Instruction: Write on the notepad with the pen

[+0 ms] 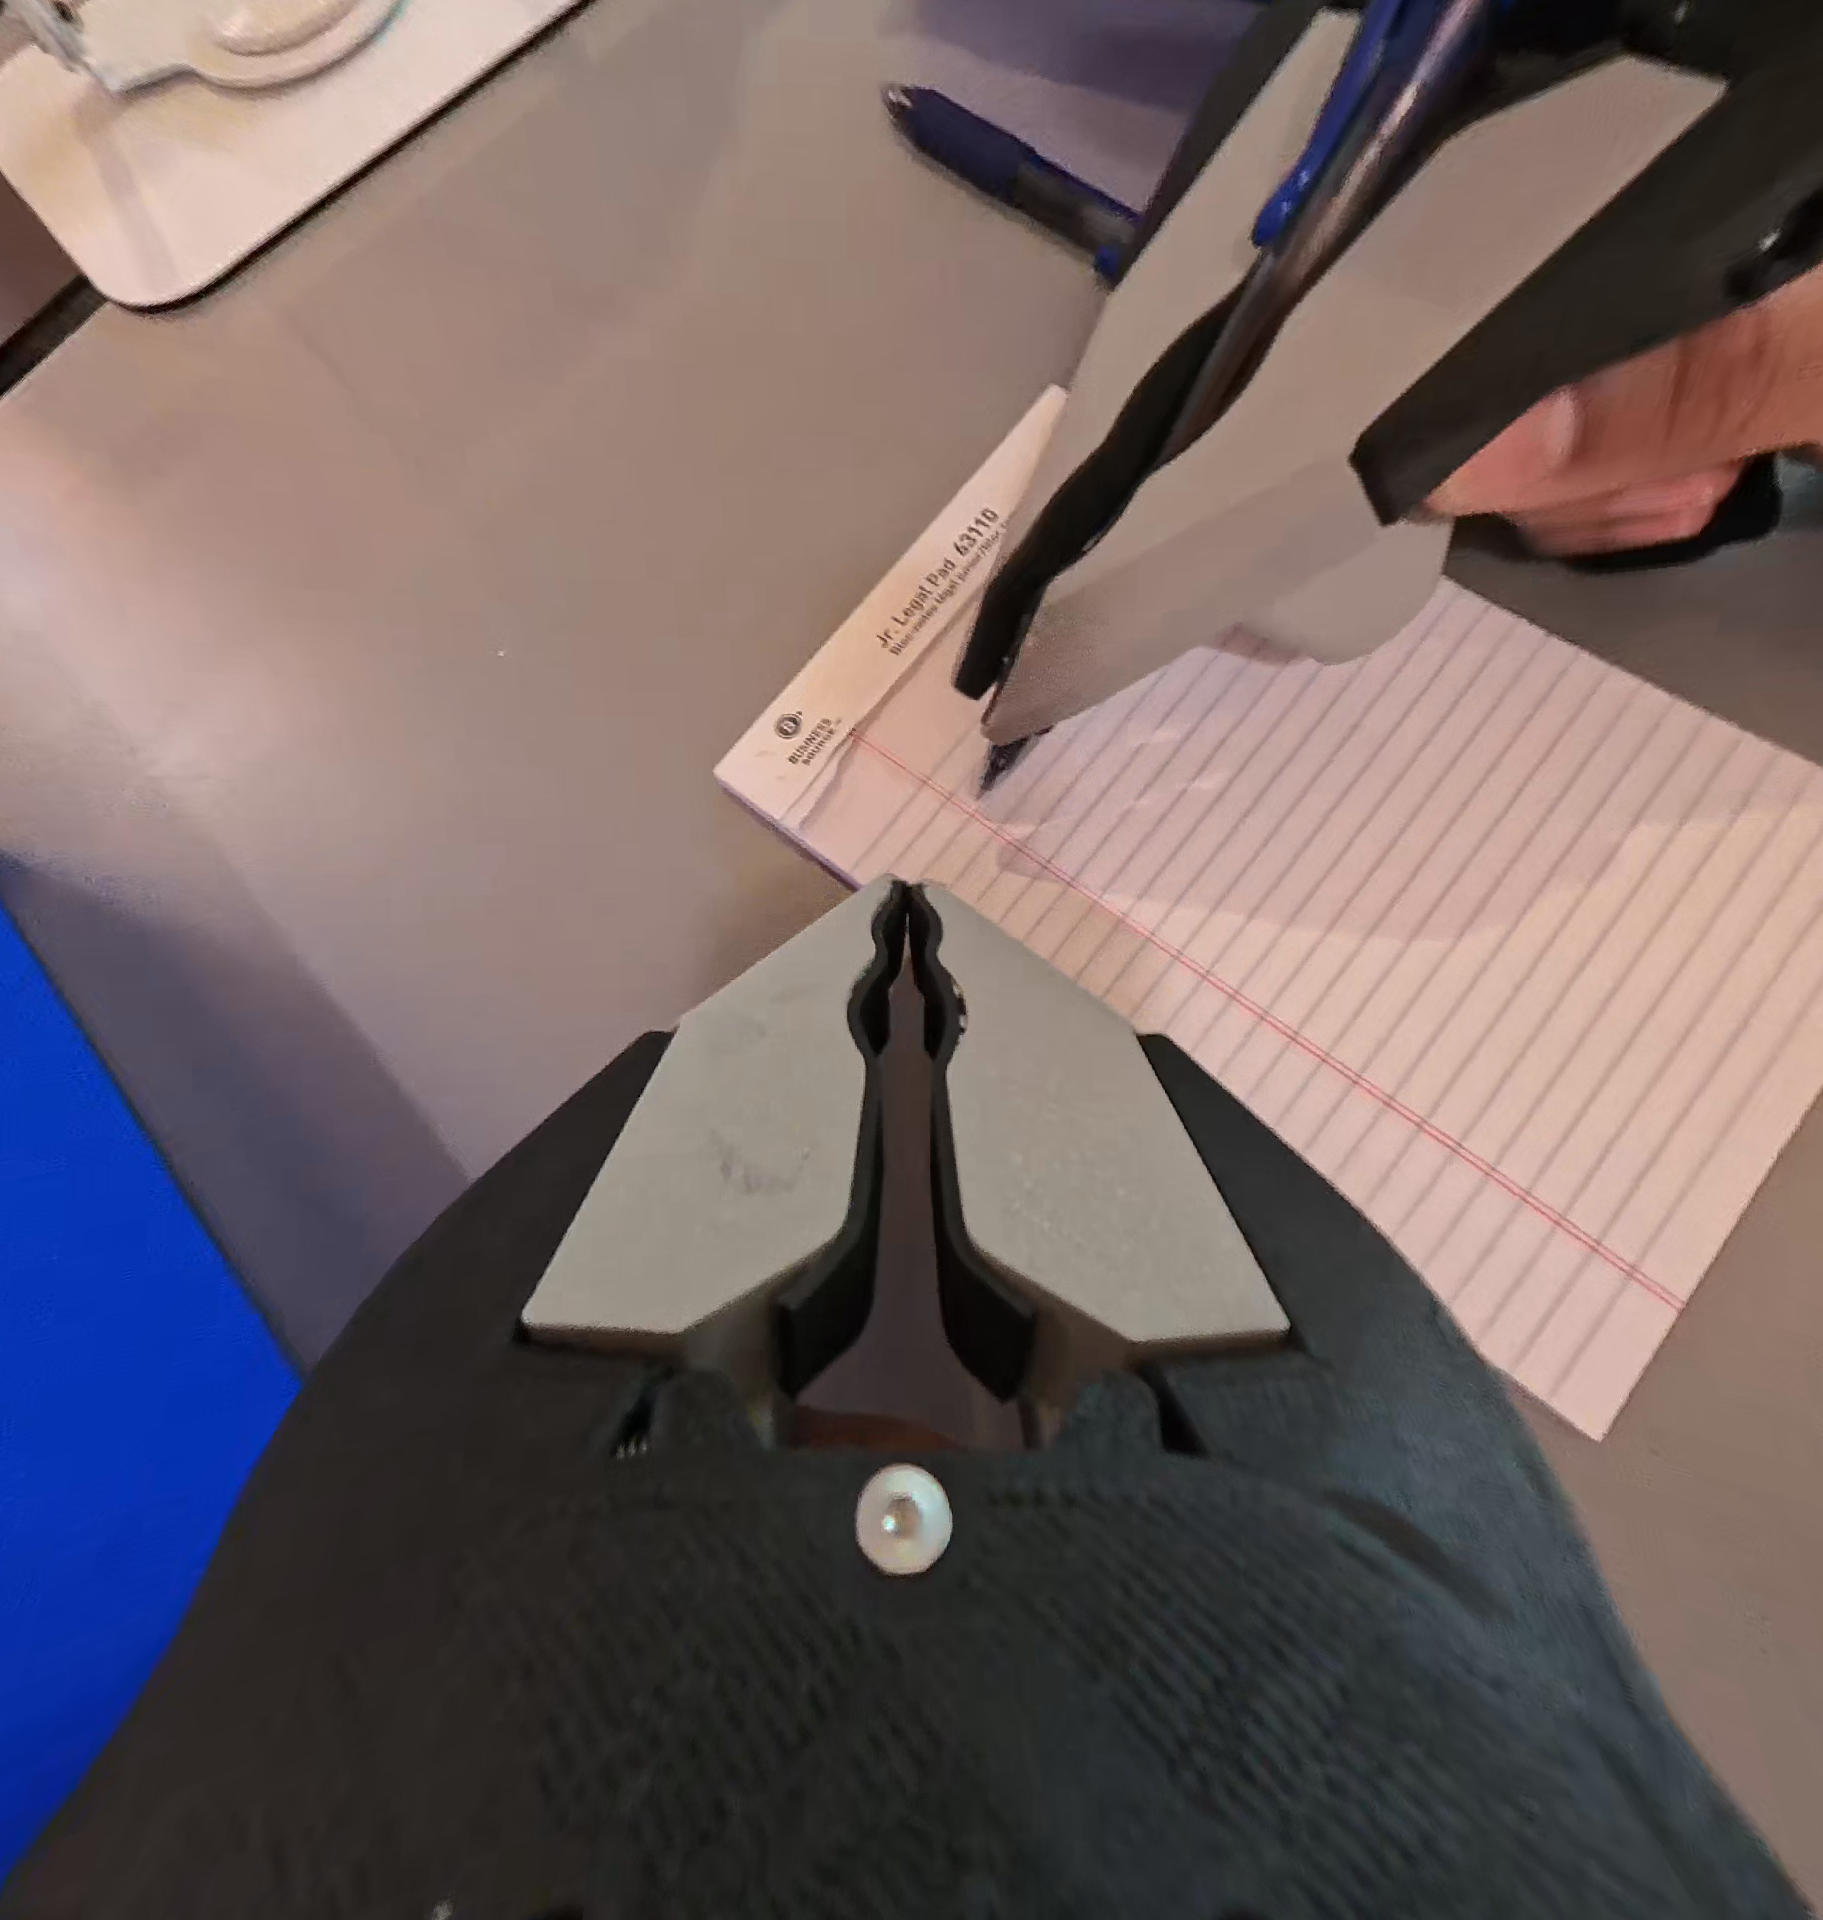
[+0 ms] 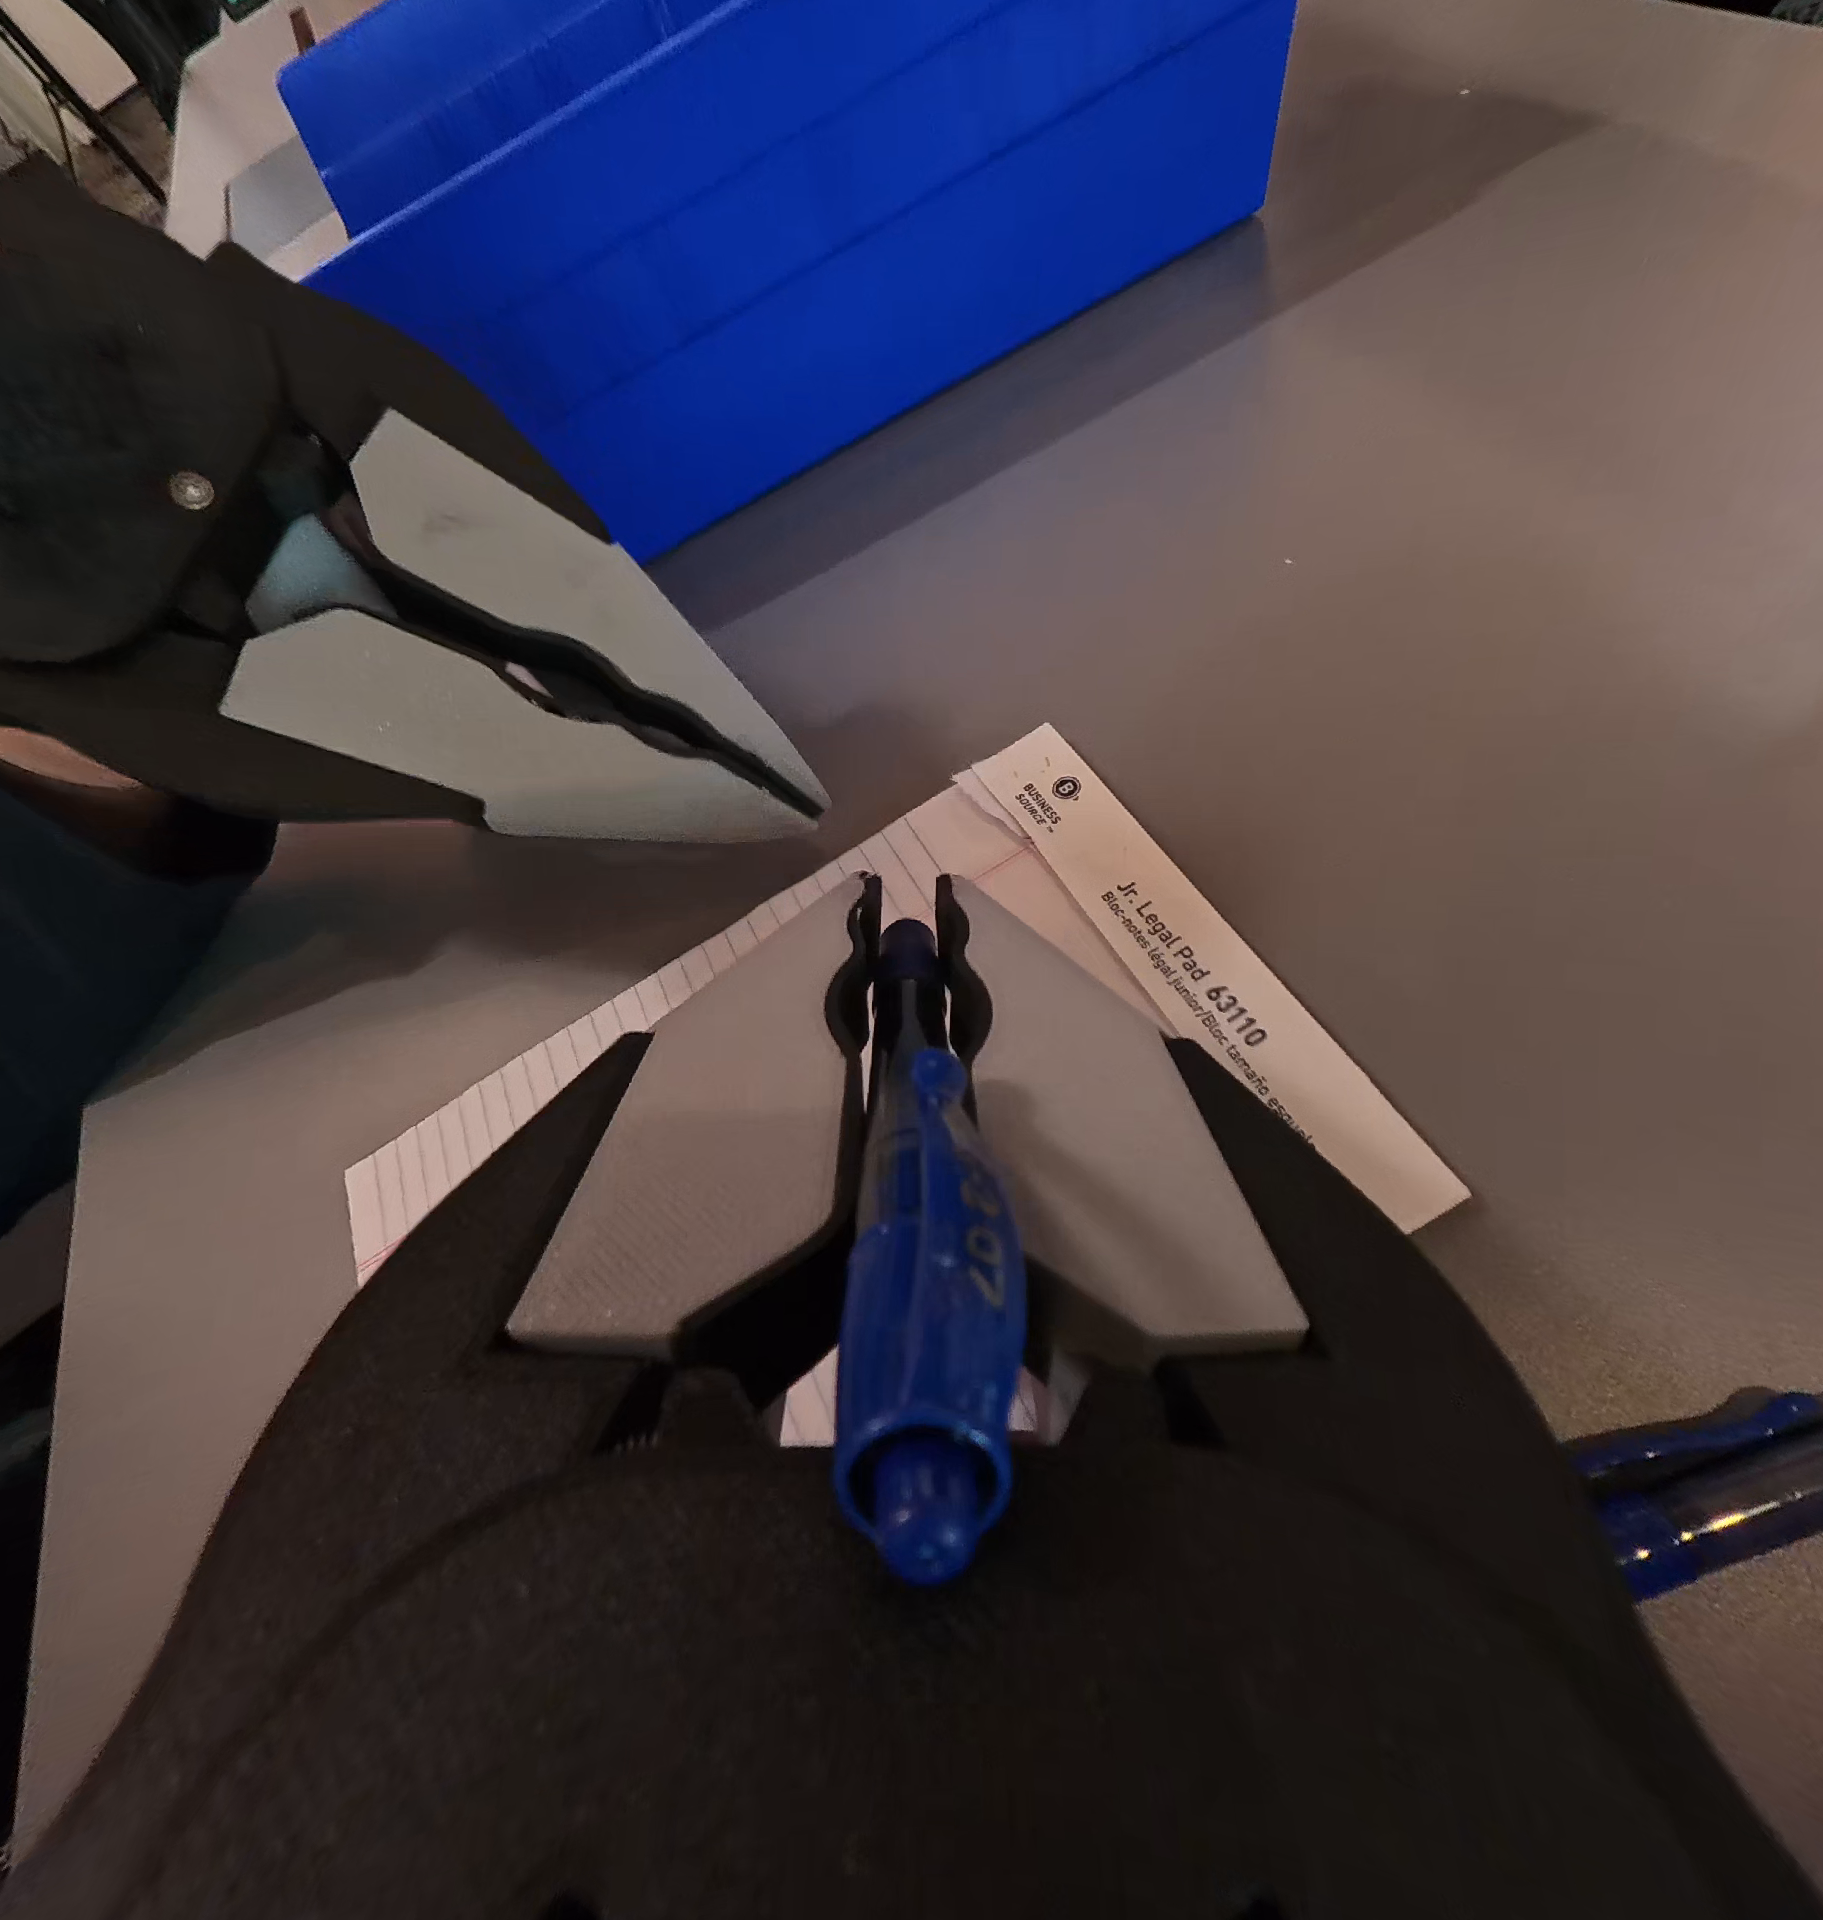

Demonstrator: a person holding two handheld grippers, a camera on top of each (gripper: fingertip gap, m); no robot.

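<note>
A white lined notepad [image 1: 1406,987] lies on the grey table; in the right wrist view [image 2: 574,1060] its page shows under my gripper. My right gripper [image 2: 905,894] is shut on a blue pen [image 2: 917,1247] that runs along the fingers, tip down. In the left wrist view the right gripper [image 1: 990,696] holds the pen tip [image 1: 995,769] at the page's top, by the red margin line. My left gripper [image 1: 909,894] is shut and empty, its tips at the pad's edge near the header corner; it also shows in the right wrist view [image 2: 803,805].
A second blue pen [image 1: 1011,166] lies on the table beyond the pad, also low right in the right wrist view [image 2: 1717,1475]. A blue bin [image 2: 782,260] stands behind the left gripper. A white board [image 1: 159,177] sits at the far left corner. Only a small space, under 4 cm, lies between the two pairs of fingers.
</note>
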